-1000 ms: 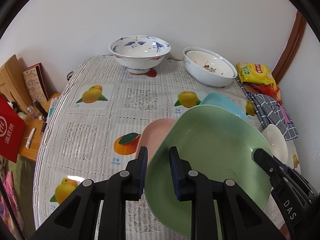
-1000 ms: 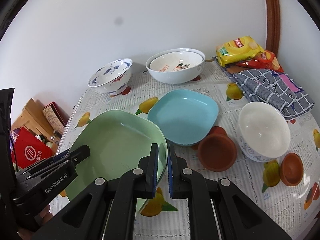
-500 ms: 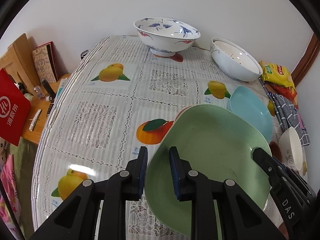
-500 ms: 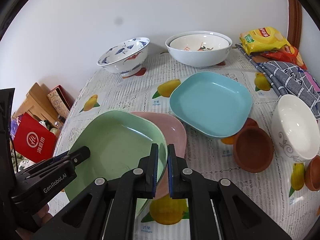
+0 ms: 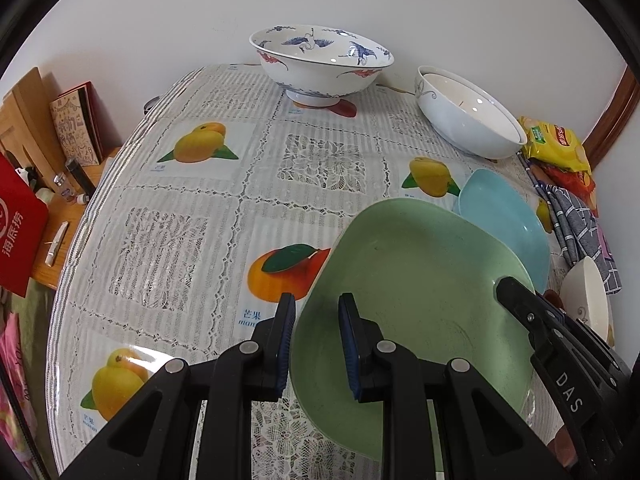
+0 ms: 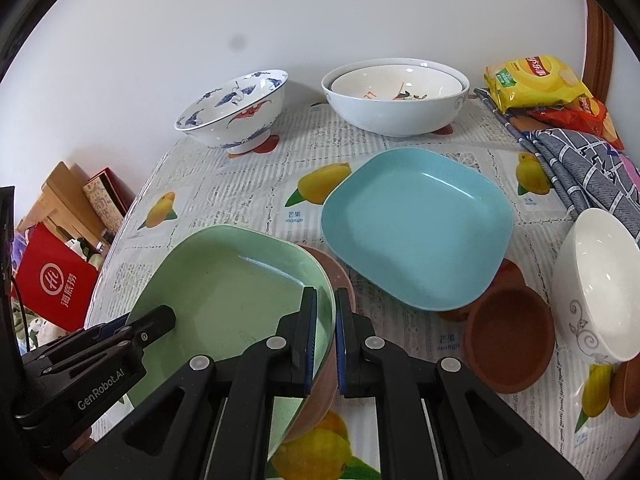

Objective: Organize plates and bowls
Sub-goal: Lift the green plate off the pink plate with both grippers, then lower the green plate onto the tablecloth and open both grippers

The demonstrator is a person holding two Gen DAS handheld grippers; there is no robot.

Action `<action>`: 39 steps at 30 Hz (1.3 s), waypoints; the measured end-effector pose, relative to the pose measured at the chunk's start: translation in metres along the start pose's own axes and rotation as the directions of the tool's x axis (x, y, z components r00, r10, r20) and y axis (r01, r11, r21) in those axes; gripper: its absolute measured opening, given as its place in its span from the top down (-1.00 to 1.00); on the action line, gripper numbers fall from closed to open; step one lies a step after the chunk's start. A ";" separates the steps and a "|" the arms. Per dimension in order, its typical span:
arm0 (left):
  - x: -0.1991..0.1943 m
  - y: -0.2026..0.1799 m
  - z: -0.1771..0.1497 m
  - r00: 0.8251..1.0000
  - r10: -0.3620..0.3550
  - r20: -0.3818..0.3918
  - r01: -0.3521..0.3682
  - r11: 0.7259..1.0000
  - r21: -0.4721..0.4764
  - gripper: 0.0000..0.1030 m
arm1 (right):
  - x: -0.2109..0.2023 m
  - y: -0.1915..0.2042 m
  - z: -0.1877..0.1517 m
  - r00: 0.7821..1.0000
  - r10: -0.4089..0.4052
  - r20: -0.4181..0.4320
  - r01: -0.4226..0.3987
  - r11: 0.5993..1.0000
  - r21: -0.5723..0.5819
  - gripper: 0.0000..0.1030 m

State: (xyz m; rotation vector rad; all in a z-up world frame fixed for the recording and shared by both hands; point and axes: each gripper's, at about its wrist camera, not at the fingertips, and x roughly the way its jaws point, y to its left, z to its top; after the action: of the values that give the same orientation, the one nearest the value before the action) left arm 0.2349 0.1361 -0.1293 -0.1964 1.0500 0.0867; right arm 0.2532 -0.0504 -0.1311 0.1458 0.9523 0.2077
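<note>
Both grippers held the green plate [image 6: 224, 300] by opposite rims, the left gripper [image 5: 316, 340] and the right gripper [image 6: 325, 328] each clamped on an edge, just over a pink plate [image 6: 340, 280] on the table [image 5: 180, 240]. Judging by this, the stacking step was under way; next came lowering it squarely and letting go. Readable writing: "mango" on the tablecloth, "GenRobot.AI" and "DAS" on the grippers.

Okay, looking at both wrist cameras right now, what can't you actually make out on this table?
- Pink plate: right wrist view, mostly hidden under the green plate; unseen in the left wrist view.
- Small brown dish: right wrist view, cut off by the edge.
- Inner bowl's picture: too small.
</note>
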 end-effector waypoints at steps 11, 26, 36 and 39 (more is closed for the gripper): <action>0.011 -0.002 -0.001 1.000 -0.005 -0.019 0.005 1.000 -0.007 0.58 | 0.013 -0.005 -0.001 1.000 0.004 -0.008 -0.004 1.000 -0.002 0.84; 0.014 -0.008 -0.002 0.999 0.007 -0.043 -0.005 0.999 0.044 0.58 | 0.021 -0.004 0.004 1.000 0.000 0.009 0.000 0.999 -0.045 0.68; -0.011 -0.017 -0.002 1.000 -0.008 0.010 0.007 0.998 0.069 0.16 | -0.001 -0.013 0.003 0.999 0.008 0.035 -0.008 1.000 -0.015 0.29; -0.019 -0.024 -0.003 1.000 -0.011 0.024 0.009 0.996 0.084 0.16 | -0.015 -0.017 0.002 0.999 -0.009 0.052 0.010 1.000 -0.017 0.19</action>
State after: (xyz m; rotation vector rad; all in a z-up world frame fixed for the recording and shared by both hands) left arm 0.2274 0.1122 -0.1113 -0.1243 1.0266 0.0352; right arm 0.2480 -0.0705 -0.1217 0.1302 0.8989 0.2027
